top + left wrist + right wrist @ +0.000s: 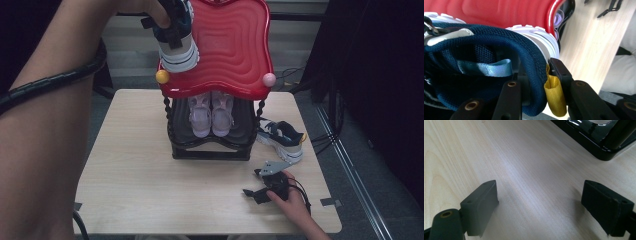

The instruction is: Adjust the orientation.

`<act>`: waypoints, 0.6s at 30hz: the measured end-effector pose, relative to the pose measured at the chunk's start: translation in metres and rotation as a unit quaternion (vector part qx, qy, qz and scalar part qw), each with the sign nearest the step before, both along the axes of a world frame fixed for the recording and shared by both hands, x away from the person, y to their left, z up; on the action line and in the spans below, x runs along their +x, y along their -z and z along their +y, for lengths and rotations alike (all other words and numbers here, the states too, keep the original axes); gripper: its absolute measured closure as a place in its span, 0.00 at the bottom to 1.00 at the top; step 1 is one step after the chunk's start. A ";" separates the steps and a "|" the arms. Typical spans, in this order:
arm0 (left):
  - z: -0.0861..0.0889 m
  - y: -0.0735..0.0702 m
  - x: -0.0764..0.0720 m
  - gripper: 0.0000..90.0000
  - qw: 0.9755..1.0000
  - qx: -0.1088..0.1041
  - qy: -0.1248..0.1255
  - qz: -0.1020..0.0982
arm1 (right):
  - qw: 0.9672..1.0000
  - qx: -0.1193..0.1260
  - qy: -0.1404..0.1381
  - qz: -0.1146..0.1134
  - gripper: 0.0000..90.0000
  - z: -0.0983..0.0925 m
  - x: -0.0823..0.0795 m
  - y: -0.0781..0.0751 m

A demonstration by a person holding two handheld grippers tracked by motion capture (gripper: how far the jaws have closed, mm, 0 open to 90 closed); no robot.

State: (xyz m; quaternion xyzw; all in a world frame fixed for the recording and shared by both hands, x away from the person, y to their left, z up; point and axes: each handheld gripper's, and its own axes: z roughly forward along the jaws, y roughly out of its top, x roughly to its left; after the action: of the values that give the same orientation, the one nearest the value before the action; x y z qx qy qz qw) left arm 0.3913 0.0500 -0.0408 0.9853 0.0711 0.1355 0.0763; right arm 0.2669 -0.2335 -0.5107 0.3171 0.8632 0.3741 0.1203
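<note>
Left gripper pinches the navy sneaker's heel collar above the red shelf top; right gripper rests spread-jawed on the table.

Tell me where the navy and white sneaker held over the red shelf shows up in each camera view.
High view: navy mesh sneaker with white sole, upper left, at the red wavy plastic top shelf's left edge, clamped by the left gripper.
Left gripper view: fills the left and centre, heel collar pinched between the jaws.
Right gripper view: pale wooden table.
Shared landmark: the red shelf.
</note>
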 end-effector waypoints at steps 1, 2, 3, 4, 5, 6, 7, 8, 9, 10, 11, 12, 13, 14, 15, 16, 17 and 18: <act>-0.002 0.001 0.001 0.80 1.000 0.000 0.001 -0.001 | 1.000 0.000 0.000 0.000 0.15 0.000 0.000 0.000; -0.004 0.002 0.001 0.80 1.000 0.001 0.003 0.001 | 1.000 0.000 0.000 0.000 0.15 0.000 0.000 0.000; -0.006 0.003 0.002 0.80 1.000 0.002 0.005 -0.001 | 1.000 0.000 0.000 0.000 0.15 0.000 0.000 0.000; -0.008 0.003 0.003 0.80 1.000 -0.001 0.005 -0.004 | 1.000 0.000 0.000 0.000 0.15 0.000 0.000 0.000; -0.010 0.004 0.003 0.80 1.000 0.002 0.011 -0.005 | 1.000 0.000 -0.001 -0.001 0.15 0.000 0.000 0.000; -0.012 0.005 0.004 0.80 1.000 0.004 0.011 -0.005 | 1.000 0.000 0.000 0.000 0.15 0.000 0.000 0.000; -0.014 0.006 0.005 0.80 1.000 0.007 0.017 -0.004 | 1.000 0.000 0.000 0.000 0.15 0.000 0.000 0.000; -0.016 0.007 0.005 0.80 1.000 0.007 0.018 -0.004 | 1.000 0.000 0.000 0.000 0.15 0.000 0.000 0.000; -0.018 0.008 0.005 0.80 1.000 0.007 0.017 -0.005 | 1.000 0.000 0.000 0.000 0.15 0.000 0.000 0.000; -0.020 0.009 0.006 0.80 1.000 0.011 0.022 -0.008 | 1.000 0.000 0.000 0.000 0.15 0.000 0.000 0.000; -0.022 0.010 0.007 0.80 0.999 0.012 0.028 -0.011 | 1.000 0.000 0.000 0.000 0.15 0.000 0.000 0.000; -0.023 0.010 0.007 0.80 1.000 0.009 0.026 -0.013 | 1.000 0.000 0.000 0.000 0.15 0.000 0.000 0.000; -0.025 0.011 0.008 0.80 0.999 0.011 0.030 -0.012 | 1.000 0.000 0.000 -0.001 0.15 0.000 0.000 0.000; -0.026 0.013 0.008 0.80 1.000 0.007 0.027 -0.007 | 1.000 0.000 0.000 -0.001 0.15 0.000 0.000 0.000; -0.028 0.013 0.009 0.80 0.999 0.011 0.035 -0.011 | 1.000 0.000 0.000 0.000 0.15 0.000 0.000 0.000; -0.029 0.015 0.009 0.79 0.999 0.011 0.034 -0.009 | 1.000 0.000 0.000 -0.001 0.15 0.000 0.000 0.000; -0.030 0.016 0.009 0.79 0.999 0.014 0.037 -0.012 | 1.000 0.000 0.000 -0.001 0.15 0.000 0.000 0.000; -0.031 0.017 0.010 0.79 0.999 0.015 0.040 -0.017 | 1.000 0.000 0.000 0.000 0.15 0.000 0.000 0.000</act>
State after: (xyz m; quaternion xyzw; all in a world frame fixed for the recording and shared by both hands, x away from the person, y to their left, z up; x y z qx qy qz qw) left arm 0.4014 0.0189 -0.0575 0.9859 0.0281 0.1506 0.0676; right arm 0.2670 -0.2335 -0.5107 0.3170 0.8632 0.3741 0.1202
